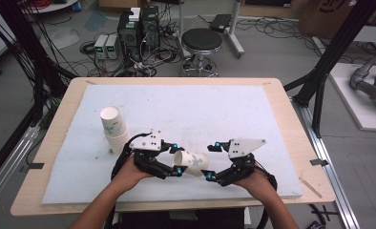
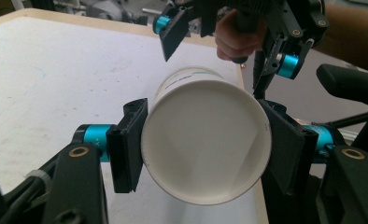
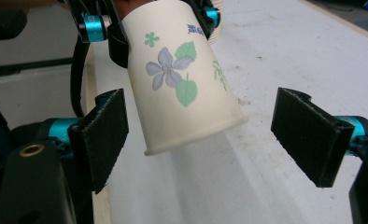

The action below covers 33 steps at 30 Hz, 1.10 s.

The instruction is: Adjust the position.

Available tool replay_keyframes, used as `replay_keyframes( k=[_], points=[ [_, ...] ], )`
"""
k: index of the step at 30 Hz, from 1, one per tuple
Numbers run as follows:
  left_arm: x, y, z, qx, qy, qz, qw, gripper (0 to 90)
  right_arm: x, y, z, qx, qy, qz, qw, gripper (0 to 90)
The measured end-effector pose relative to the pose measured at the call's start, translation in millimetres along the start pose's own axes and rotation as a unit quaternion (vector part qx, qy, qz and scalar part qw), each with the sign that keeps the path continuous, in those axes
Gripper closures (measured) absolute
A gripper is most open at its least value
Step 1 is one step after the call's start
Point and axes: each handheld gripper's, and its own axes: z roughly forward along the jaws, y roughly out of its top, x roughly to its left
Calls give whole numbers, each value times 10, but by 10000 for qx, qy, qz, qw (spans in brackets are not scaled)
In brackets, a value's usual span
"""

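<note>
I see a wooden table [image 1: 57, 126] under a pale foam mat [image 1: 214, 109]. Beyond it, on the grey floor [image 1: 272, 52], stand a black stool [image 1: 201, 43], two computer towers [image 1: 138, 26] and tangled cables [image 1: 150, 59]. Black frame posts [image 1: 334, 52] rise at the right, beside a white platform [image 1: 362, 102].
</note>
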Motion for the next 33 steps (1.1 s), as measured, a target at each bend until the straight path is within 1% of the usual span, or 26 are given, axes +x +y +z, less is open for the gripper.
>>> replay_keyframes(
  k=[1, 2, 3, 4, 5, 8, 11, 12, 13, 14, 16, 18, 21, 24, 26, 33],
  points=[
    [-2, -18, -13, -92, 28, -11, 10000, 369, 2, -22, -11, -73, -8, 49, 10000, 194],
    [-2, -18, -13, -92, 28, -11, 10000, 369, 2, -48, -23, -150, -20, 86, 9998, 194],
    [-2, -41, -35, -204, 50, -22, 9998, 368, 4, -64, -28, -212, -34, 122, 9997, 194],
    [-2, -41, -35, -204, 50, -22, 9998, 369, 4, -64, -28, -212, -34, 122, 9997, 194],
    [-9, -64, -55, -345, 79, -46, 9994, 369, 1, -107, -34, -345, -36, 173, 9992, 194],
    [-11, -95, -85, -469, 110, -48, 9988, 369, 3, -146, -34, -444, -34, 242, 9987, 194],
    [-18, -122, -111, -590, 155, -51, 9981, 369, 3, -172, -21, -472, -28, 261, 9985, 194],
    [-18, -122, -111, -590, 155, -51, 9981, 369, 3, -172, -21, -472, -28, 261, 9985, 194],
    [-24, -134, -126, -669, 156, -34, 9976, 369, 5, -184, -14, -478, -5, 264, 9985, 194],
    [-24, -134, -126, -669, 156, -34, 9976, 369, 3, -190, -11, -486, 7, 262, 9985, 194],
    [-33, -143, -143, -755, 135, -7, 9971, 369, -3, -203, -3, -520, 23, 262, 9983, 195],
    [-36, -143, -151, -777, 119, 11, 9969, 369, -2, -211, 3, -507, 53, 268, 9983, 194],
    [-52, -140, -191, -898, 100, 30, 9959, 369, -7, -222, 14, -519, 111, 291, 9982, 194],
    [-57, -137, -210, -947, 81, 62, 9954, 369, -4, -224, 28, -518, 166, 292, 9981, 194],
    [-73, -131, -219, -1021, 4, 84, 9947, 369, 2, -222, 49, -529, 265, 341, 9977, 194],
    [-106, -104, -179, -1075, -159, 116, 9940, 370, 26, -198, 98, -584, 468, 319, 9967, 194]
  ],
)
